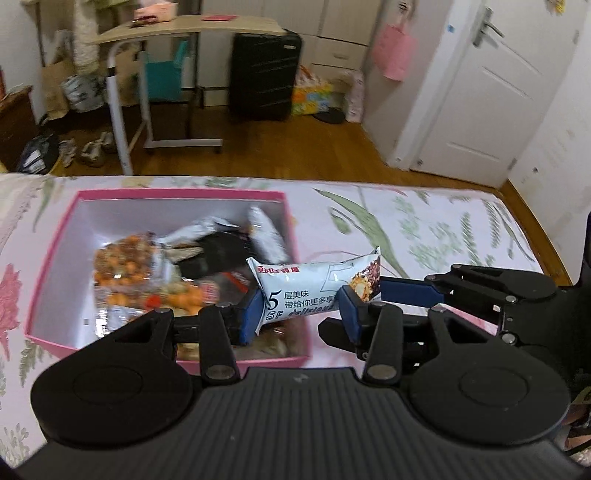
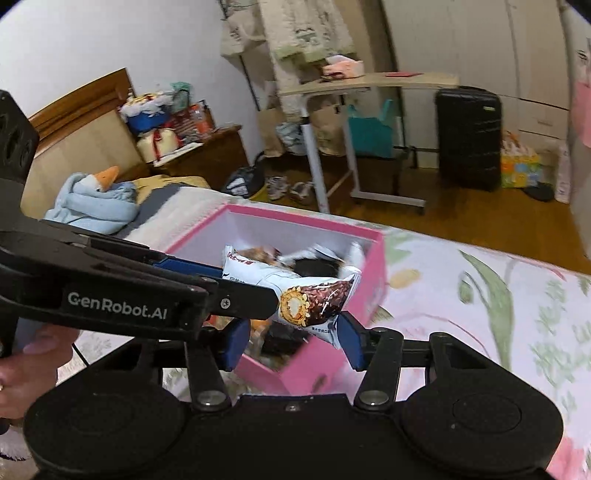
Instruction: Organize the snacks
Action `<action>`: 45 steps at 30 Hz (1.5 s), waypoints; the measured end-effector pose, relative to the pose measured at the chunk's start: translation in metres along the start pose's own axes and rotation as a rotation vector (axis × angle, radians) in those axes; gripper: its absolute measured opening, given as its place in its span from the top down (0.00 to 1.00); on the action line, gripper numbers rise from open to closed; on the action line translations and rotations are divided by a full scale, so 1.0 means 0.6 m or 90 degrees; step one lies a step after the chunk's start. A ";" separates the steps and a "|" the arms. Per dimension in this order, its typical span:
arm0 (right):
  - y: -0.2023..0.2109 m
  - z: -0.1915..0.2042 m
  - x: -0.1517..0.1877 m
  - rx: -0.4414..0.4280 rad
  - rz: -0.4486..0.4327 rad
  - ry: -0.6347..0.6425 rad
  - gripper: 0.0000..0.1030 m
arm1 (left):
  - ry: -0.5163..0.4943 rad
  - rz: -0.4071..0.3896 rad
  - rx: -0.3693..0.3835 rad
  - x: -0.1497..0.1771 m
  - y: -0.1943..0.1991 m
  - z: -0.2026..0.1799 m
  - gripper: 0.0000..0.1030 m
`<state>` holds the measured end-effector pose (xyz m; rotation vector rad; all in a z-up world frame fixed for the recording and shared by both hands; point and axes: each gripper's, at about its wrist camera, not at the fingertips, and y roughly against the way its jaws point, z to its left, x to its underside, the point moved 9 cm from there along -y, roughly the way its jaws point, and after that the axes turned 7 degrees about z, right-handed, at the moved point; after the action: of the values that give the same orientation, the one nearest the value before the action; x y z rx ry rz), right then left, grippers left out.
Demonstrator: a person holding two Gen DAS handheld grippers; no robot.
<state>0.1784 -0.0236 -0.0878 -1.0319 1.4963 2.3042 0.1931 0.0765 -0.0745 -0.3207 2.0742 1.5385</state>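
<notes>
A pink box (image 1: 59, 236) with a white inside sits on the floral bedspread and holds several snack packets (image 1: 125, 266). My left gripper (image 1: 301, 306) is shut on a white chocolate-wafer snack packet (image 1: 314, 286), held above the box's right front corner. My right gripper (image 1: 391, 291) reaches in from the right, its blue fingers (image 1: 406, 290) beside the packet's right end. In the right wrist view the packet (image 2: 314, 299) lies between the right gripper's (image 2: 291, 339) open jaws, the left gripper's arm (image 2: 118, 291) crosses in from the left, and the pink box (image 2: 373, 280) sits behind.
The floral bedspread (image 1: 424, 221) stretches to the right of the box. Beyond the bed's edge are a wooden floor, a rolling desk (image 1: 184, 29), a black suitcase (image 1: 264, 74) and a white door (image 1: 491, 92). A blue plush toy (image 2: 96, 203) lies by the headboard.
</notes>
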 end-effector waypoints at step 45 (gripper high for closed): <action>-0.017 -0.069 0.037 0.108 -0.065 -0.056 0.53 | 0.107 -0.056 -0.046 0.029 -0.041 0.093 0.44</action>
<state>0.1855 -0.0588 -0.1199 -0.9272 1.5361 2.0847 0.2061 0.1230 -0.1154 -0.5785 2.1028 1.5838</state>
